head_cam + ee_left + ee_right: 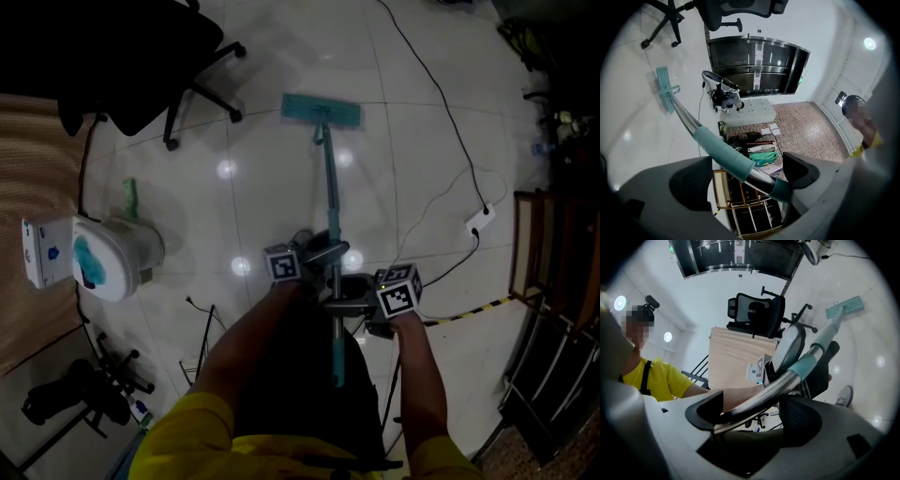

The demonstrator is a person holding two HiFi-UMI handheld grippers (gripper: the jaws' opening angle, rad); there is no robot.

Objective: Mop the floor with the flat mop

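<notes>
The flat mop, a teal rectangular pad point(321, 111) on a slim metal pole point(329, 187) with teal sleeves, is found pad-down on the glossy white tiled floor point(272, 178), near the black office chair point(141, 56). The left hand-held gripper point(757, 168) and right hand-held gripper point(750, 401) are both clamped on the pole's upper end, the left nearer the chair. The pole is judged light, stiff and slippery where bare; the sleeves are advised as holds.
</notes>
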